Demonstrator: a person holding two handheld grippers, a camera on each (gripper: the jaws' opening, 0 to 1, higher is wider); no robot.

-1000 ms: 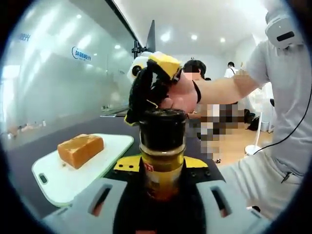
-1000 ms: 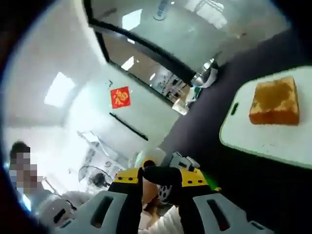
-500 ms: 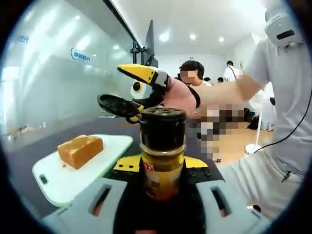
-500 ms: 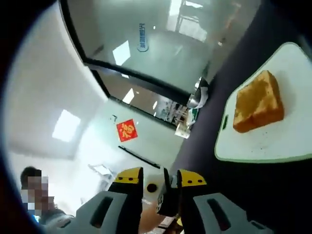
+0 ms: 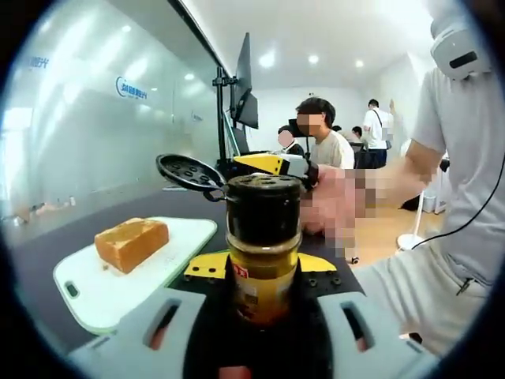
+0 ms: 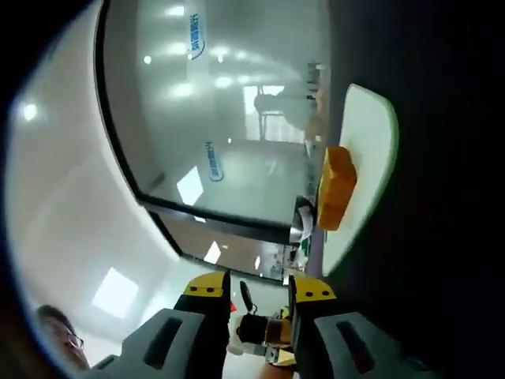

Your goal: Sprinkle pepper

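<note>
In the left gripper view my left gripper (image 5: 263,267) is shut on a pepper jar (image 5: 263,237), held upright. Its black perforated flip lid (image 5: 188,171) stands open to the left and the shaker top is bare. My right gripper (image 5: 272,163), yellow-tipped and held by a person's hand, hovers just behind the jar top. A toast slice (image 5: 132,241) lies on a white cutting board (image 5: 95,296) to the left. In the rolled right gripper view my right gripper (image 6: 259,288) stands open, with the jar (image 6: 256,328) seen beyond the gap. The toast (image 6: 335,185) and board (image 6: 364,150) lie further off.
The board rests on a dark table (image 5: 39,253) beside a glass wall (image 5: 95,134). A monitor on a stand (image 5: 243,99) is at the far end. Several people sit behind. The person holding the grippers stands at the right, in a white shirt (image 5: 465,181).
The right gripper left the jar top, the flip lid swung open to the left, and the gripper drew back right. The right gripper view rolled strongly. The jar stayed still.
</note>
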